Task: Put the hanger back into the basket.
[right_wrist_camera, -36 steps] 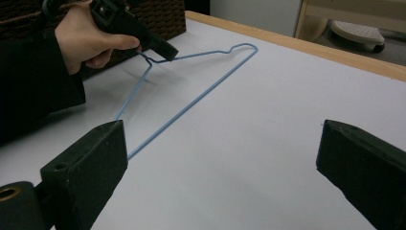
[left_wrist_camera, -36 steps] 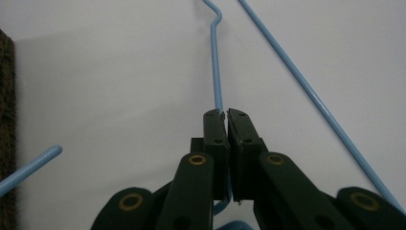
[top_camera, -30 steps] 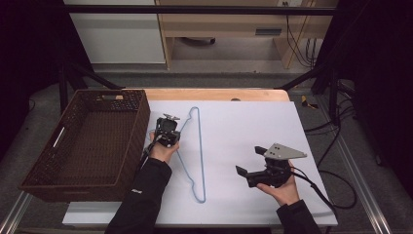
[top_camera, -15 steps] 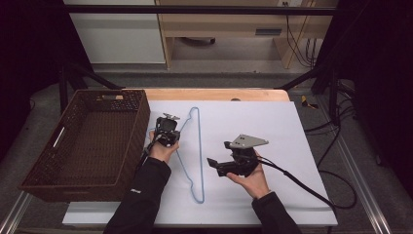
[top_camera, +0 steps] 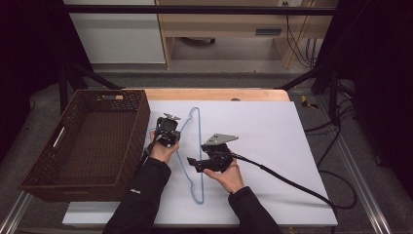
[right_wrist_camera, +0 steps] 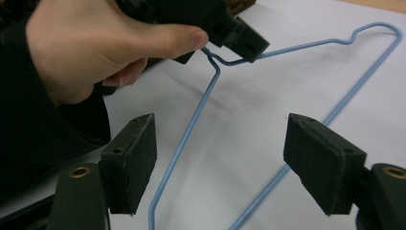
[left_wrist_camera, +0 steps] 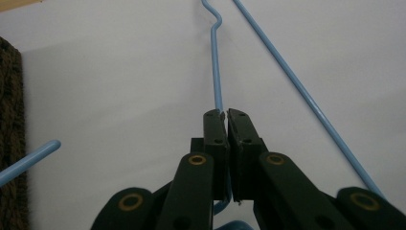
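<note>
- Left gripper point(left_wrist_camera: 225, 115): fingers point(left_wrist_camera: 214, 129) pinched tight on the blue wire hanger point(top_camera: 197, 146), gripping one of its thin rods.
- Right gripper point(right_wrist_camera: 222, 163): fingers point(right_wrist_camera: 136, 158) spread wide, holding nothing; two hanger rods pass between them, untouched.
- Hanger lies flat mid-counter point(top_camera: 272, 136), hook toward the far edge, just right of the wicker basket point(top_camera: 58, 161).

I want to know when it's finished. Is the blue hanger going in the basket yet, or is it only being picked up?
Only picked up so far. Done: the left gripper is shut on the blue wire hanger near its neck. In hand: the right gripper, jaws wide open, is at the hanger's wires. Left: the hanger isn't in the brown wicker basket, if that's where it's meant to go.
</note>
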{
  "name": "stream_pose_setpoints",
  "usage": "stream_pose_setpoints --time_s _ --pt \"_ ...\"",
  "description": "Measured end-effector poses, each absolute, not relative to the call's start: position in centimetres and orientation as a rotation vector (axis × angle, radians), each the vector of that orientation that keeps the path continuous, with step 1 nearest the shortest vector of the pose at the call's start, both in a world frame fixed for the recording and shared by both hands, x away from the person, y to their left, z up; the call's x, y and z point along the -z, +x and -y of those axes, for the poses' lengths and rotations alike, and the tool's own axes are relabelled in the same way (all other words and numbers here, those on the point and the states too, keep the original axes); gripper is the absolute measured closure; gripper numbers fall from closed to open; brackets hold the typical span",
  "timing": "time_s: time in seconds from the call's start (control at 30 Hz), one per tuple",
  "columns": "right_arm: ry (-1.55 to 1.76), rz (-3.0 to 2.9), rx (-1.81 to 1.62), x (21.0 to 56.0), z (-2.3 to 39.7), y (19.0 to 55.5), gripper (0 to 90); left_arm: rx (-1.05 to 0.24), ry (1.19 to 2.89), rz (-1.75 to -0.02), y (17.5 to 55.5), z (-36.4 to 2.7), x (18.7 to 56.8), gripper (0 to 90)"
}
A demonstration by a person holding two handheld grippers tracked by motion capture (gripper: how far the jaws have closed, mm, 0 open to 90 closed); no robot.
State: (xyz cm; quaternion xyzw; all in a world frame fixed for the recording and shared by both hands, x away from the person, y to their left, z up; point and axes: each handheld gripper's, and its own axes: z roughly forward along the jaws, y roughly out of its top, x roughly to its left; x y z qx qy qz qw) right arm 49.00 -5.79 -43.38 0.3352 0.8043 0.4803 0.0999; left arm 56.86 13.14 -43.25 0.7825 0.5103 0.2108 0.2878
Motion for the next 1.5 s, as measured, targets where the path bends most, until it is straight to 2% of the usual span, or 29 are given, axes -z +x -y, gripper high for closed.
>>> stream_pose_setpoints --time_s 0.13,0.47,0.7,0.87,1.17,1.5 --pt "0.989 -2.387 -1.418 43.9 5.1 49.3 28.1 -0.564 2.095 -1.363 56.9 -13.1 43.3 87.3" --pt "1.02 -2.439 -1.408 45.3 3.6 49.7 40.4 -0.562 2.105 -1.356 56.8 -13.0 43.2 87.3" --pt "1.049 -2.473 -1.363 46.1 2.5 50.2 53.9 -0.564 2.106 -1.352 56.8 -12.9 43.3 87.3" --pt "1.066 -2.501 -1.36 46.6 2.0 50.4 59.0 -0.567 2.11 -1.349 56.8 -12.8 43.3 87.3" --pt "1.115 -2.532 -1.395 47.1 1.5 51.1 74.9 -0.562 2.116 -1.346 56.7 -12.6 43.3 87.3" --pt "1.152 -2.556 -1.383 47.1 1.4 51.3 75.8 -0.57 2.122 -1.345 56.7 -12.4 43.4 87.3"
